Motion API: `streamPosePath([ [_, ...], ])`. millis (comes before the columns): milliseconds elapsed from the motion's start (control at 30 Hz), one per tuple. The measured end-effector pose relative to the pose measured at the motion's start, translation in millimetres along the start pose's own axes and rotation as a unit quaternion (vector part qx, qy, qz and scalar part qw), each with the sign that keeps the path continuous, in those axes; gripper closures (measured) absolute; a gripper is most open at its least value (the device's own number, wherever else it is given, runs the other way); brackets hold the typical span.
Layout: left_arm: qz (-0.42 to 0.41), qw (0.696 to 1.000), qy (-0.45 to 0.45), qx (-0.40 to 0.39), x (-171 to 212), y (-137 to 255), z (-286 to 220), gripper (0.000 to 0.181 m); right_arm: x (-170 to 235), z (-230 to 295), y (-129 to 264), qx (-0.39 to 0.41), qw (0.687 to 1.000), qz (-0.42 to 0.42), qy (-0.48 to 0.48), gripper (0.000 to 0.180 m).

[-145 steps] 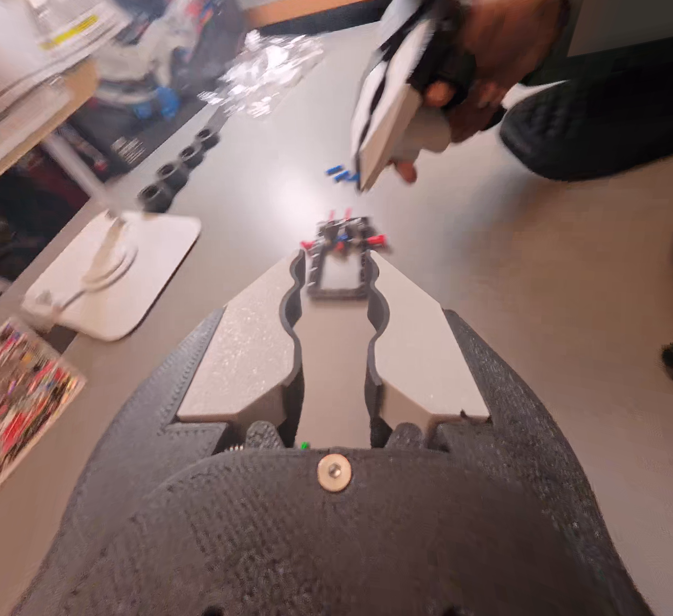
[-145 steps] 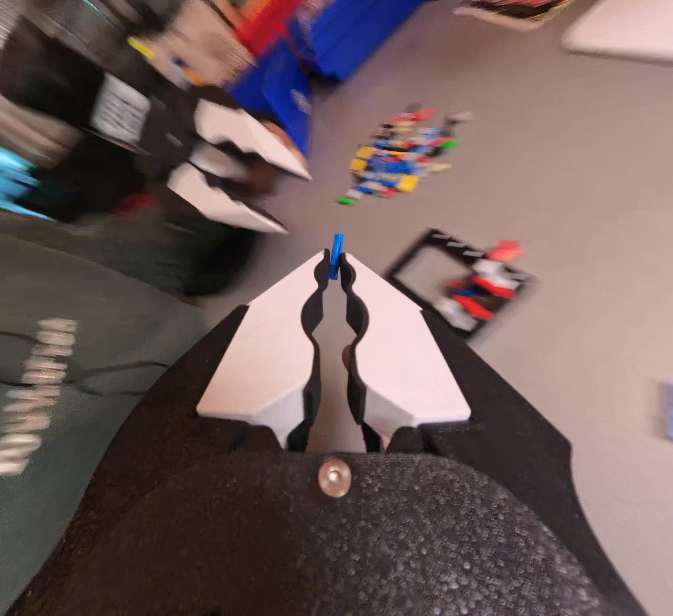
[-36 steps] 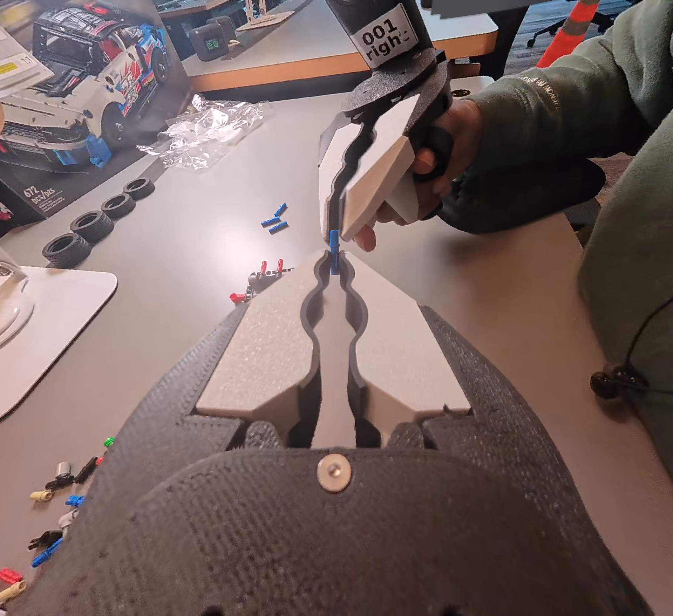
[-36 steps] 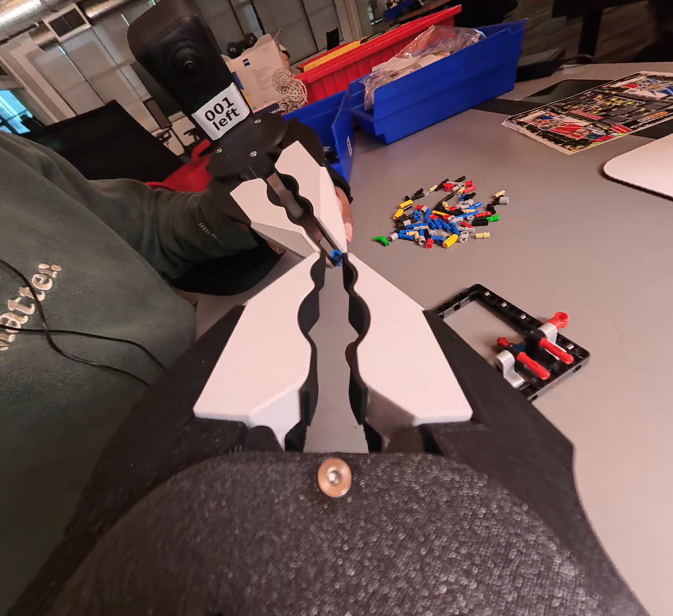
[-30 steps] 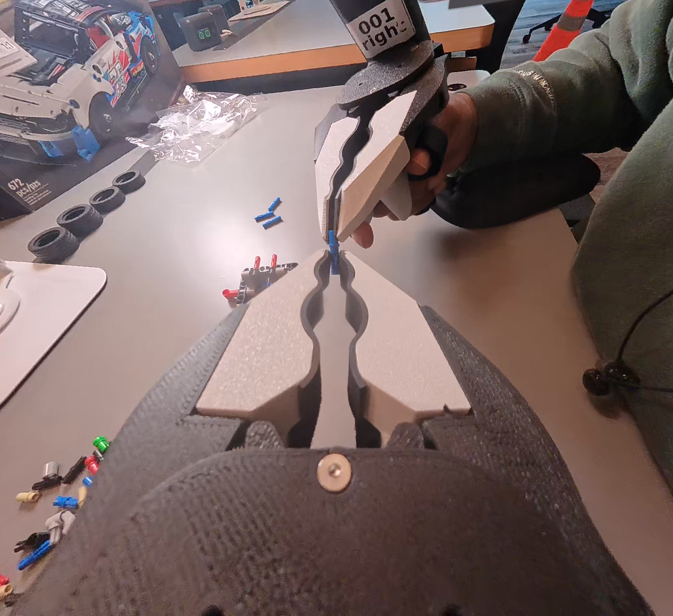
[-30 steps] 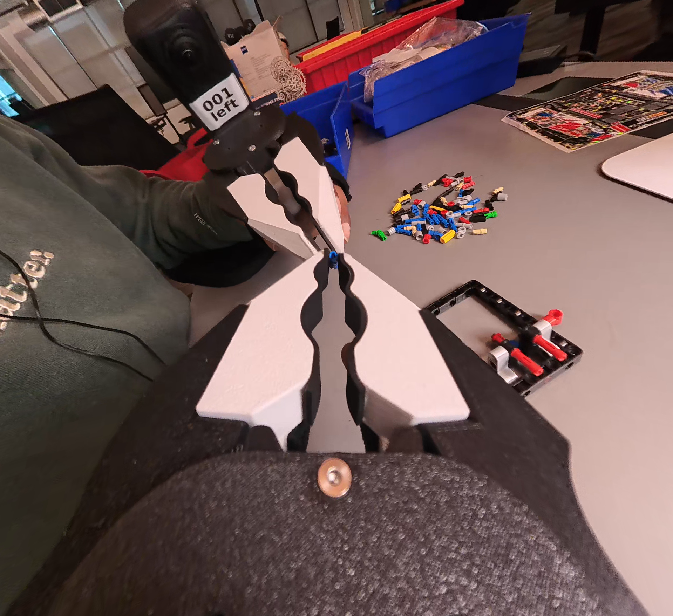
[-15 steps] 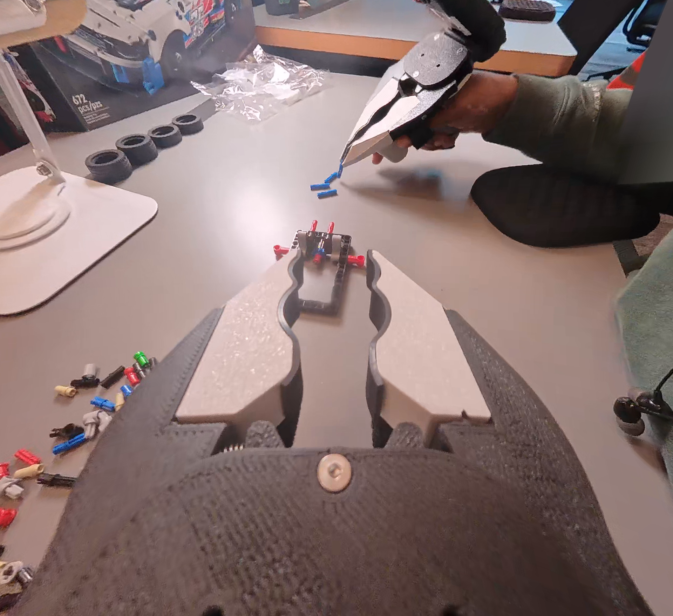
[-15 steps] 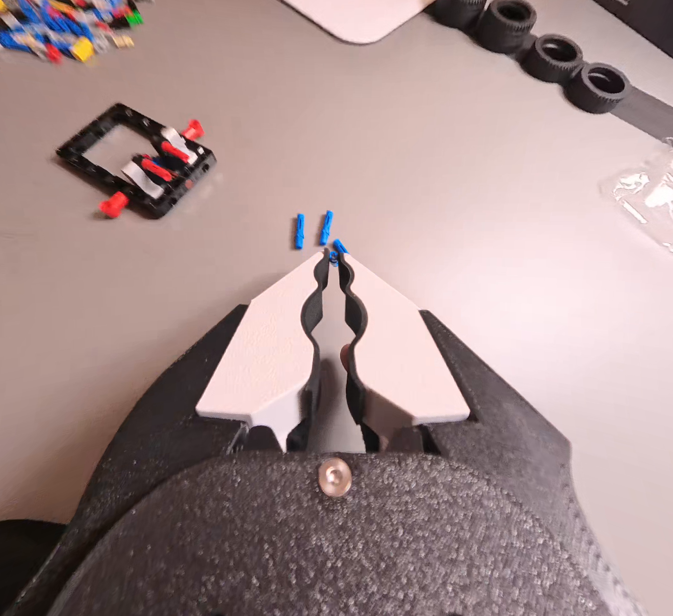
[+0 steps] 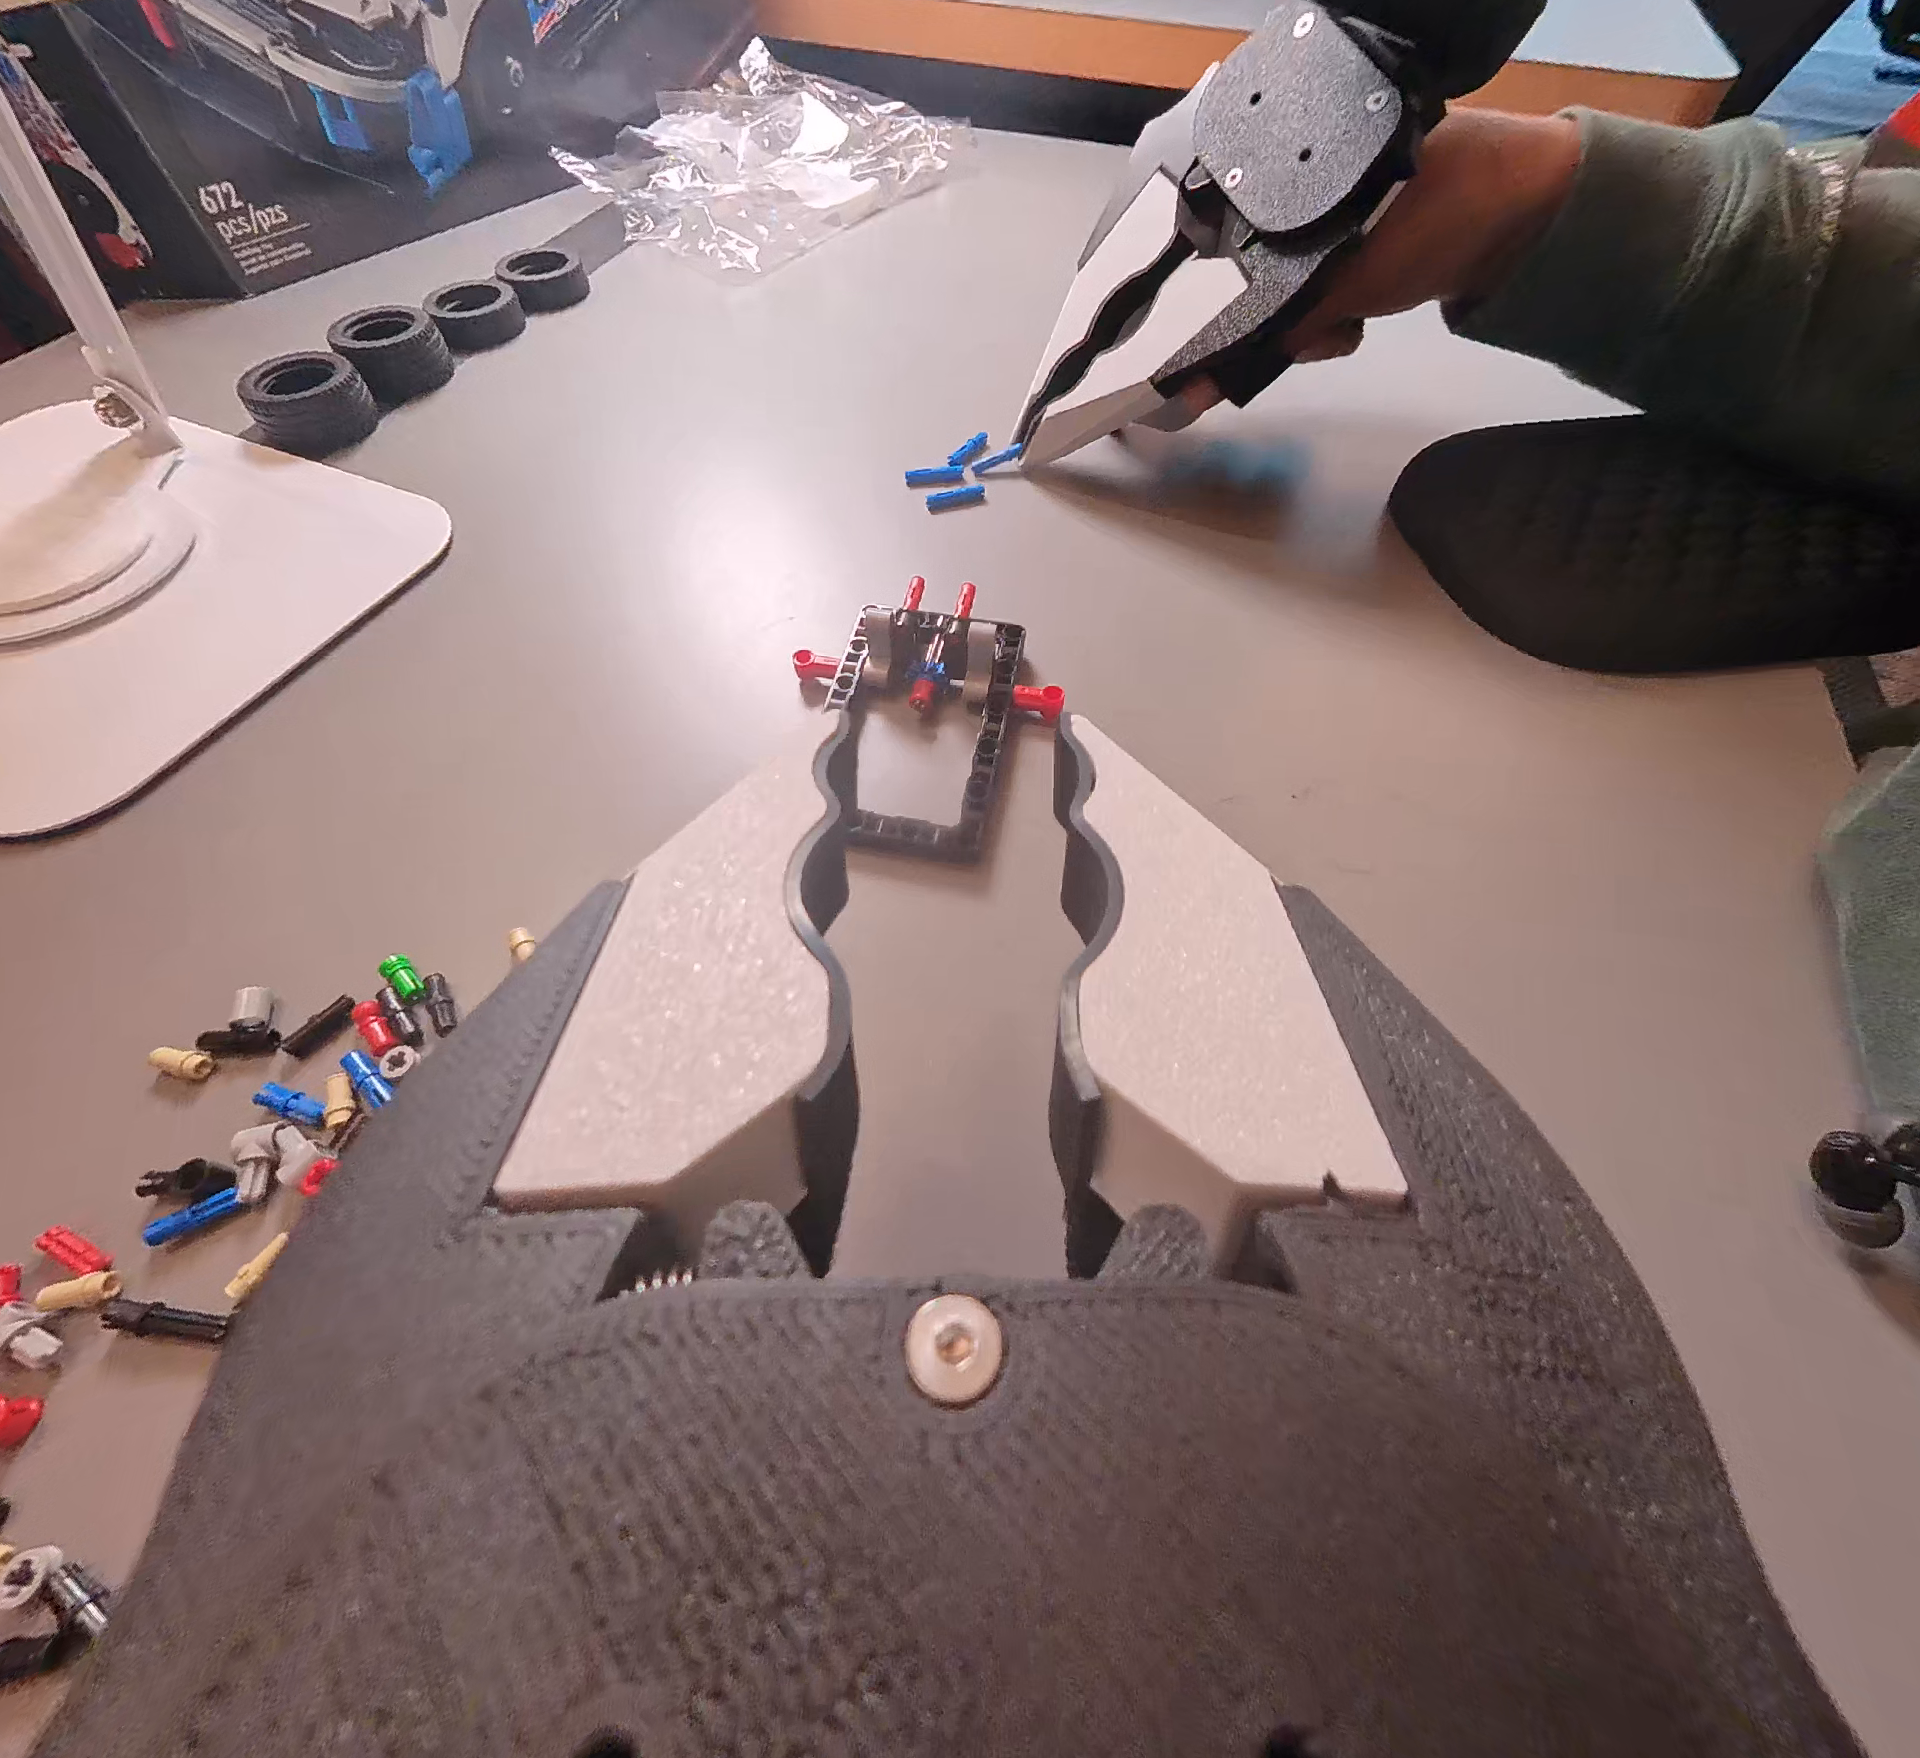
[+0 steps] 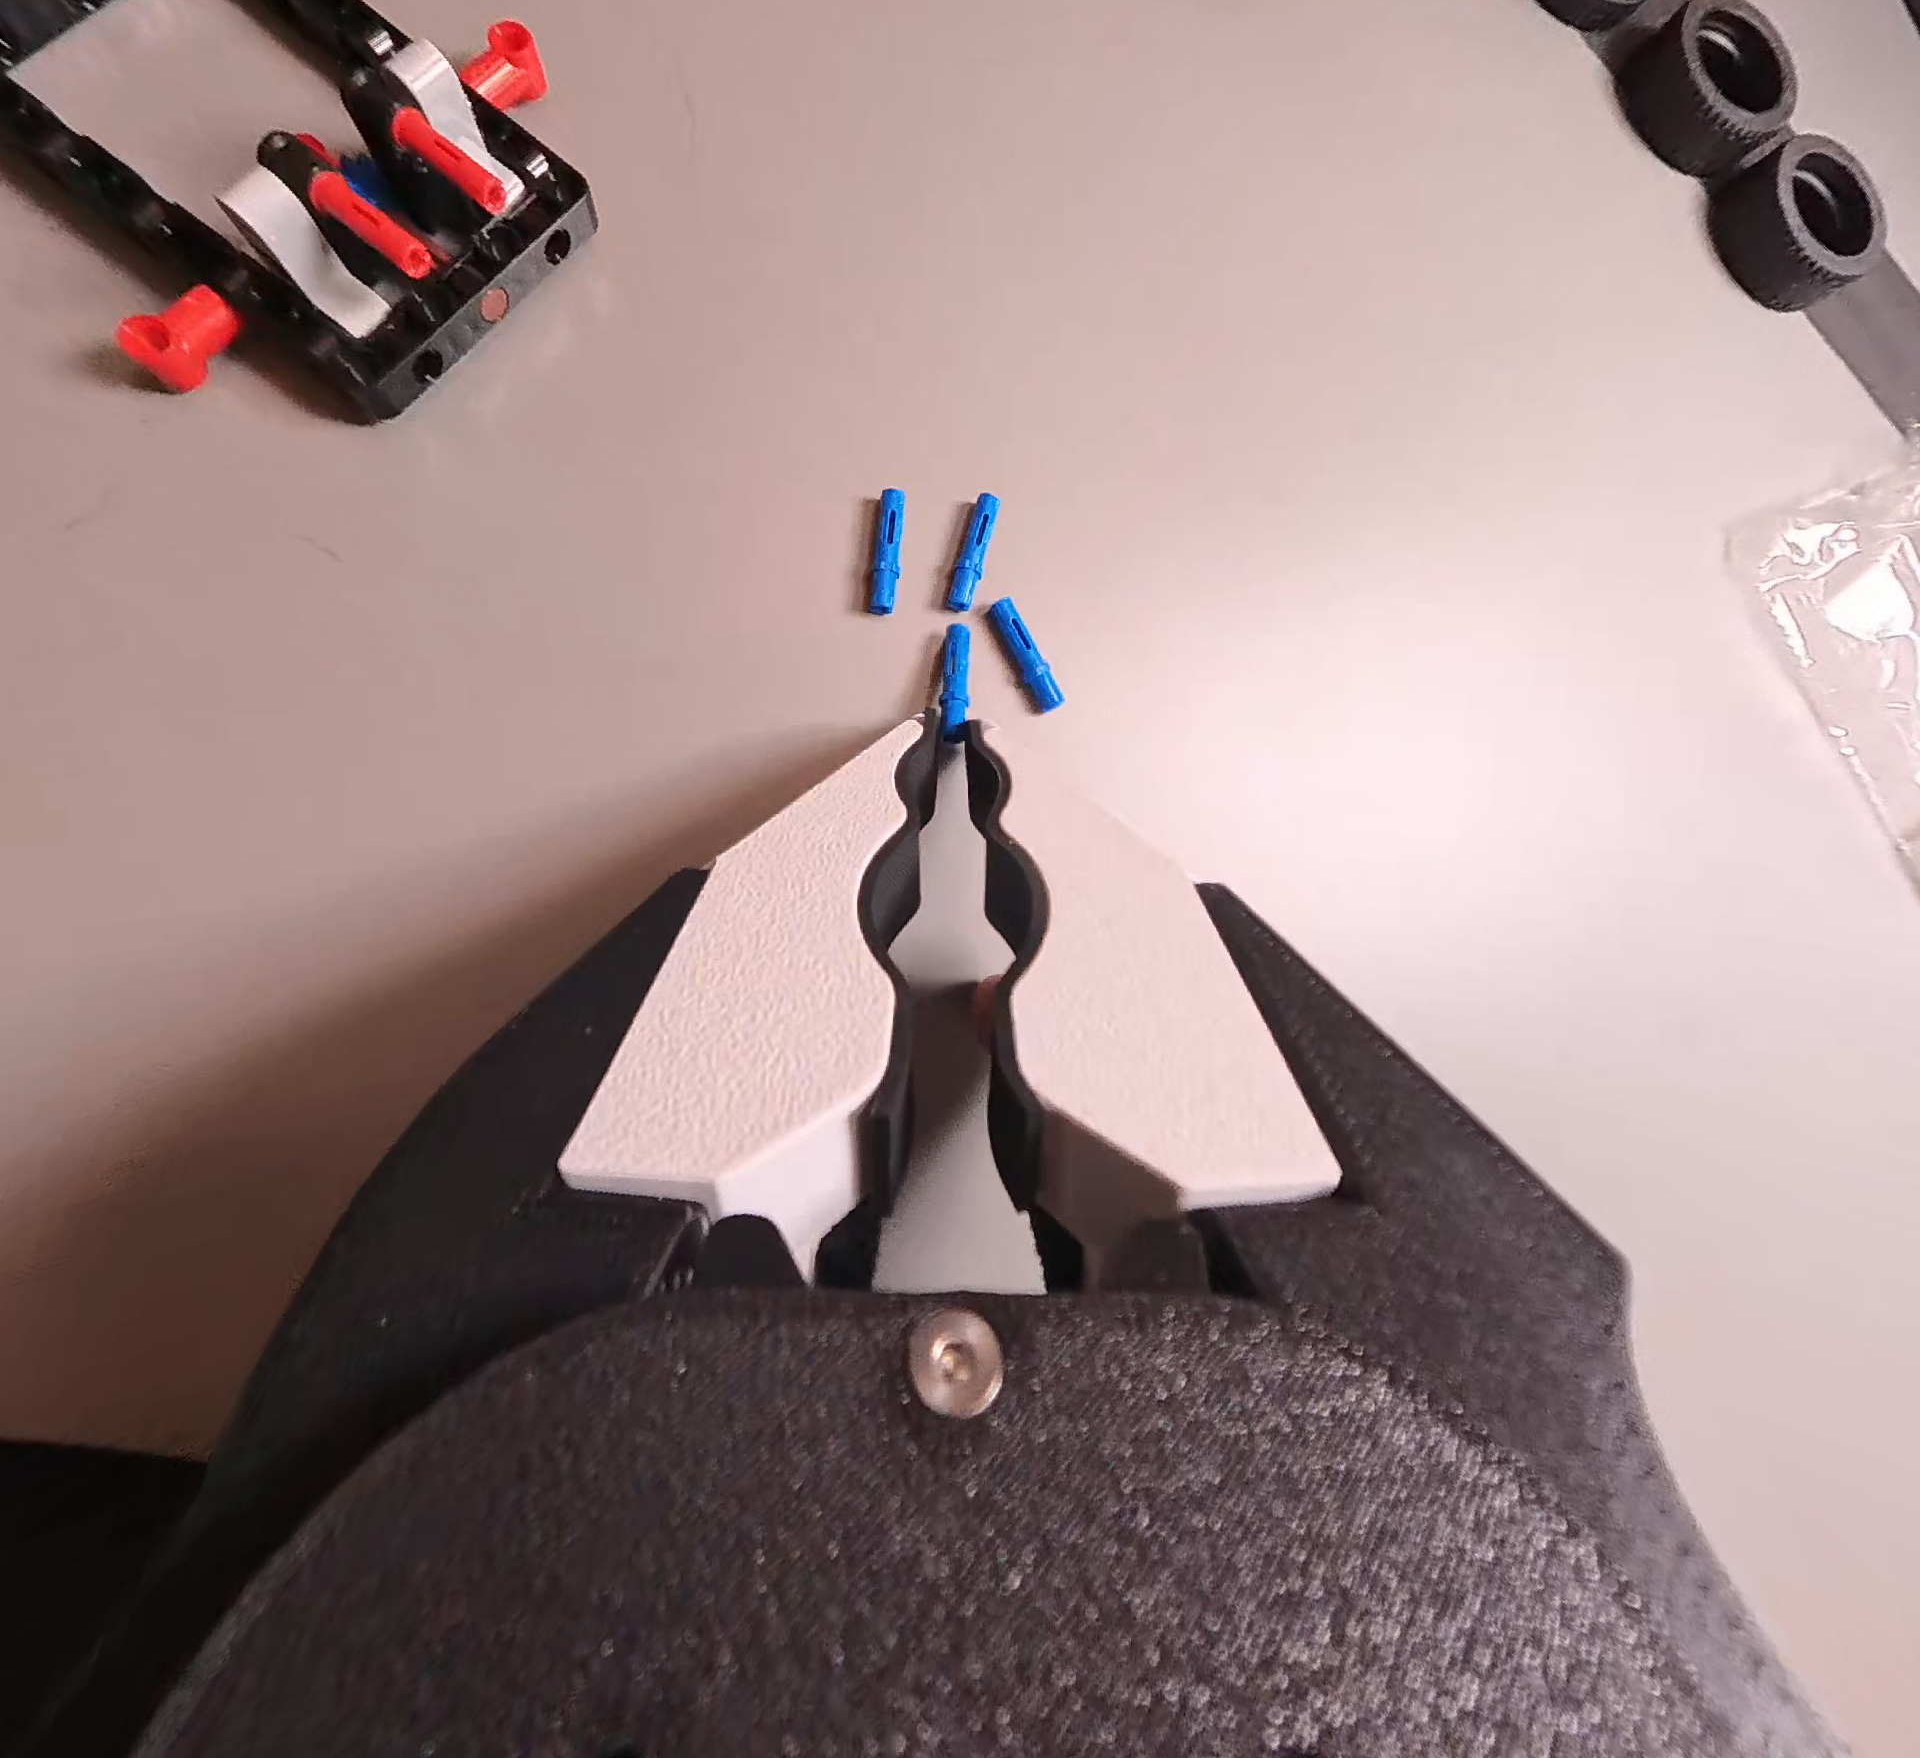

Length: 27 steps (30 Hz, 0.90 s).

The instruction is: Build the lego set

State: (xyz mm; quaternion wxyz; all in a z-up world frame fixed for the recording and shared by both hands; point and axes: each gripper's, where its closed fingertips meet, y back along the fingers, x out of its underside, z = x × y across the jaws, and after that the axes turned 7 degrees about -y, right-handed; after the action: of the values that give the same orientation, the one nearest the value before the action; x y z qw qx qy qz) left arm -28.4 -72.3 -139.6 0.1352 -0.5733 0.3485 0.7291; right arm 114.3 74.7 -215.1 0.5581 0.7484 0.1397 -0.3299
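- Fingers on the right gripper [image 10: 943, 729] are nearly pressed together, tips pinching the near end of a blue pin [image 10: 954, 666] that lies on the grey table [image 10: 1299, 358]. From the left wrist view that same right gripper [image 9: 1023, 459] is angled steeply down with its tips at the table, held by a hand [image 9: 1455, 222] in a green sleeve.
- Three more blue pins [image 10: 886, 563] sit loose just past the pinched one, two side by side farther out and one just to its right. None of them touch each other as far as I can see.
- Left gripper [image 9: 943, 742] has its fingers spread wide with nothing between them. It's hovering low over the table, and the near end of the black frame [image 9: 914, 830] shows in the gap between the tips.
- That frame is the half-built bit: a black rectangle with grey pieces and red axles across its far end, red connectors poking out on both sides. In the right wrist view the black frame [image 10: 436, 378] is off to the far left, well apart from the pins.
- Pile of small mixed parts [image 9: 270, 1085] is near left in the left wrist view, partly hidden behind the gripper body.
- Four black tyres [image 9: 416, 347] are lined up far left, next to a white stand base [image 9: 208, 586], with the set box [image 9: 364, 46] and a crumpled clear bag [image 9: 758, 160] behind.
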Motion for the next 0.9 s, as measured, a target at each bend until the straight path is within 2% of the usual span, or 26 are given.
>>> streamPosePath([
  [33, 0.005, 1.000, -0.002, -0.002, 1.9, -0.7, 0.5, 0.144, -0.9, -0.5, -0.6, 0.005, 1.000, 0.000, 0.005, 0.177],
  [233, 0.045, 0.999, 0.005, -0.009, 20.4, -5.0, 5.9, 0.138, -15.5, 3.3, 13.8, -0.011, 0.999, -0.053, -0.003, 0.165],
  [367, 0.100, 0.995, 0.020, 0.000, 43.2, -15.0, 7.0, 0.133, -33.5, 44.0, 26.7, -0.118, 0.988, -0.103, -0.007, 0.162],
  [467, 0.154, 0.987, 0.034, 0.018, 60.8, -27.8, 4.4, 0.123, -38.0, 82.1, 19.9, -0.202, 0.976, -0.080, -0.001, 0.156],
  [567, 0.184, 0.983, 0.018, 0.022, 68.2, -37.3, 6.5, 0.120, -41.1, 90.9, 5.7, -0.203, 0.978, -0.047, 0.024, 0.155],
  [767, 0.199, 0.980, 0.003, 0.033, 68.4, -43.7, 13.8, 0.131, -47.9, 99.2, -12.1, -0.224, 0.974, 0.000, 0.034, 0.156],
  [900, 0.190, 0.981, -0.009, 0.047, 68.0, -43.1, 11.8, 0.142, -49.8, 115.7, -8.4, -0.250, 0.967, -0.012, 0.036, 0.162],
])
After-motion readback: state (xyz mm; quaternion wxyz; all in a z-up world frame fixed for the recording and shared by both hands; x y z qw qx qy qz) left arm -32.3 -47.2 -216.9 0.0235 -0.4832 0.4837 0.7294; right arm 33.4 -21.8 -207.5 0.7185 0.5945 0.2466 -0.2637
